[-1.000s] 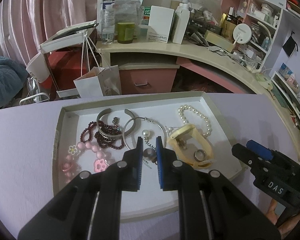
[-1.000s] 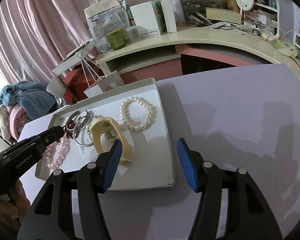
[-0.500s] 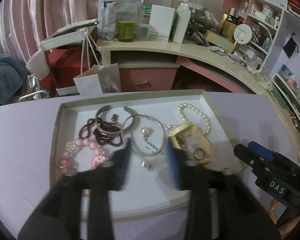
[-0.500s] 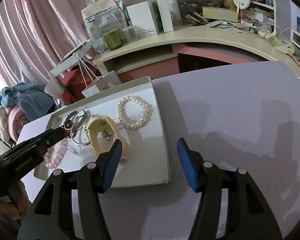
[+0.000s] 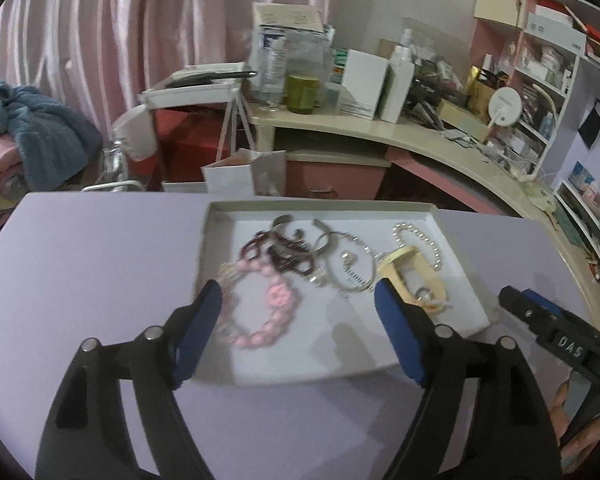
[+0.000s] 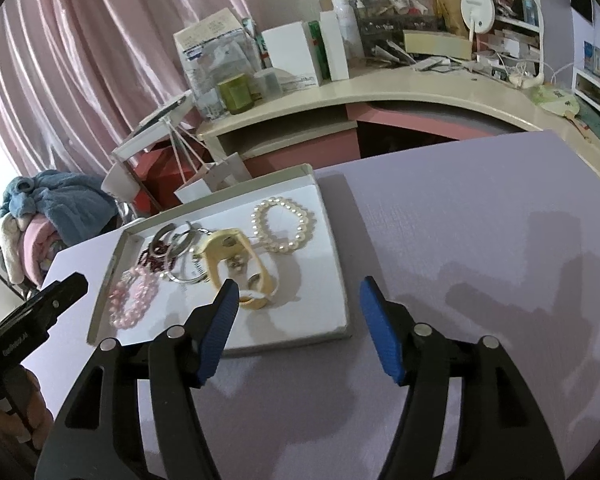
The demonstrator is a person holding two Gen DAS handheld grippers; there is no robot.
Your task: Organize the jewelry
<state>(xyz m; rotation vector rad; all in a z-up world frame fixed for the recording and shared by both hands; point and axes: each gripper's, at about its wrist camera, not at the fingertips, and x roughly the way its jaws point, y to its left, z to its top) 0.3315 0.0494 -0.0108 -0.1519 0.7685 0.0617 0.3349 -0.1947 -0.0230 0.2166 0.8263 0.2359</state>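
Note:
A shallow white tray (image 5: 466, 298) (image 6: 332, 236) lies on the lilac table and holds the jewelry. In it are a pink bead bracelet (image 5: 274, 312) (image 6: 134, 300), dark red beads (image 5: 278, 254), silver bangles (image 5: 348, 262) (image 6: 180, 246), a yellow bangle (image 5: 420, 276) (image 6: 230, 258) with a small ring beside it, and a pearl bracelet (image 5: 420, 238) (image 6: 284, 226). My left gripper (image 5: 298, 332) is open and empty, held above the tray's near edge. My right gripper (image 6: 294, 326) is open and empty at the tray's near right corner.
A curved cream desk (image 6: 380, 92) crowded with boxes, bottles and a round mirror stands behind the table. A white paper bag (image 5: 240, 174) sits on the floor beyond the tray. A blue blanket pile (image 6: 56, 204) lies far left. Lilac tabletop (image 6: 480, 240) stretches right of the tray.
My left gripper was shut low over the small silver pieces; it opened wide, released them and pulled back and up. The right gripper stayed open and drew back slightly.

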